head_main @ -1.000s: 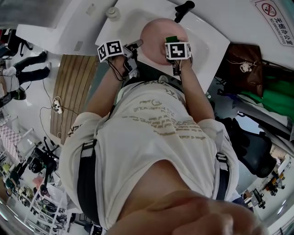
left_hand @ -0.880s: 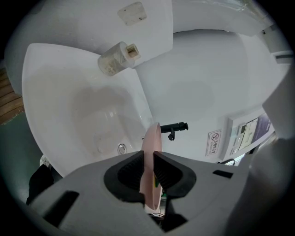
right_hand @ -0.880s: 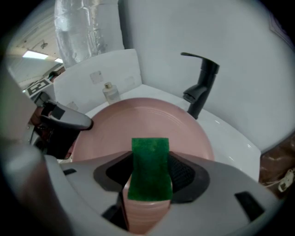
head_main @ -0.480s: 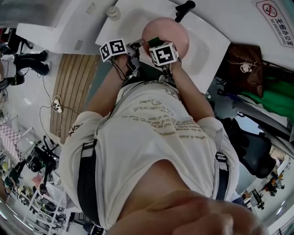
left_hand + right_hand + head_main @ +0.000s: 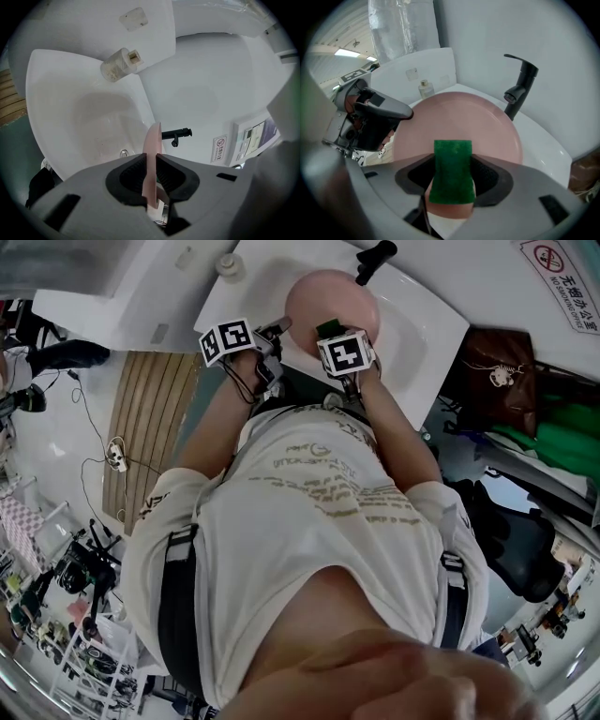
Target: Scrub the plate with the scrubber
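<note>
Back across the pink plate (image 5: 464,122) slide the right tongs (image 5: 452,174), clamped on the green scrubber (image 5: 325,328), which seems to touch the plate's face just ahead of them. The left tongs (image 5: 151,176) pinch the plate's rim. Hard scrubbing could twist it free into the sink (image 5: 70,108).

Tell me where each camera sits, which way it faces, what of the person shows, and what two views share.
Head view: on the head, looking steeply down at the sink; torso and both arms show.
Left gripper view: on the left gripper, along its jaws clamping the plate edge-on, toward the sink.
Right gripper view: on the right gripper, holding the scrubber, facing the plate's face.
Shared: both gripper views show the faucet and plate.
</note>
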A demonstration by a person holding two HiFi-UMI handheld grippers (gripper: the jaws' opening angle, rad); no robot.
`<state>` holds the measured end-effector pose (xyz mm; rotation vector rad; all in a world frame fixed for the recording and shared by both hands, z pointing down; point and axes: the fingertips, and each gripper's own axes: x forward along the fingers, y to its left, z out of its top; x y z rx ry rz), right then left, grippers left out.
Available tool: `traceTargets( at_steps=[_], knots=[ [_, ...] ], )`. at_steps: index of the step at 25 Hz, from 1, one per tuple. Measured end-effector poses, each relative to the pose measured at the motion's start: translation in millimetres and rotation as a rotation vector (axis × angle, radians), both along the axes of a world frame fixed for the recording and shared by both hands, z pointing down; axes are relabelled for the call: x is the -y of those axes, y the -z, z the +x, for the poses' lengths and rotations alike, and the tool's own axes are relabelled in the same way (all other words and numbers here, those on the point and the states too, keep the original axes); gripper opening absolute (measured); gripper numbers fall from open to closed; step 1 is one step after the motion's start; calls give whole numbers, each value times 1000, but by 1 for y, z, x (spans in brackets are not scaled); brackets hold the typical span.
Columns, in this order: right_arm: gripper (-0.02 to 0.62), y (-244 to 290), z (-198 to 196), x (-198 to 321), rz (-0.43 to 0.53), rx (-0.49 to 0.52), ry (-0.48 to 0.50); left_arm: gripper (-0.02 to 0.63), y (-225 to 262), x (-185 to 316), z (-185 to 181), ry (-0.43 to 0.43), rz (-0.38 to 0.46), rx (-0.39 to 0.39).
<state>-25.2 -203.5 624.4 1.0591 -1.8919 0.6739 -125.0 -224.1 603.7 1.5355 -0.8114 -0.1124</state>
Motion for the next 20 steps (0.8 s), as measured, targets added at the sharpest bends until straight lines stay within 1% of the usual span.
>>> traceTargets(
  at_steps=[3,7,12,17,20],
  knots=[
    [235,-5,17,6,3,-13,-27,67,3,-2,1,-15,2,1],
    [235,-10,45,5,-36,-11,-139,67,6,-6,5,-38,2,-7],
    [235,-16,65,12,-66,15,-211,66,7,-13,11,-68,-3,-3],
    [235,-19,73,18,-87,44,-261,66,9,-21,17,-101,0,5],
    [235,-18,66,23,-97,69,-260,66,9,-25,18,-116,1,7]
  ],
)
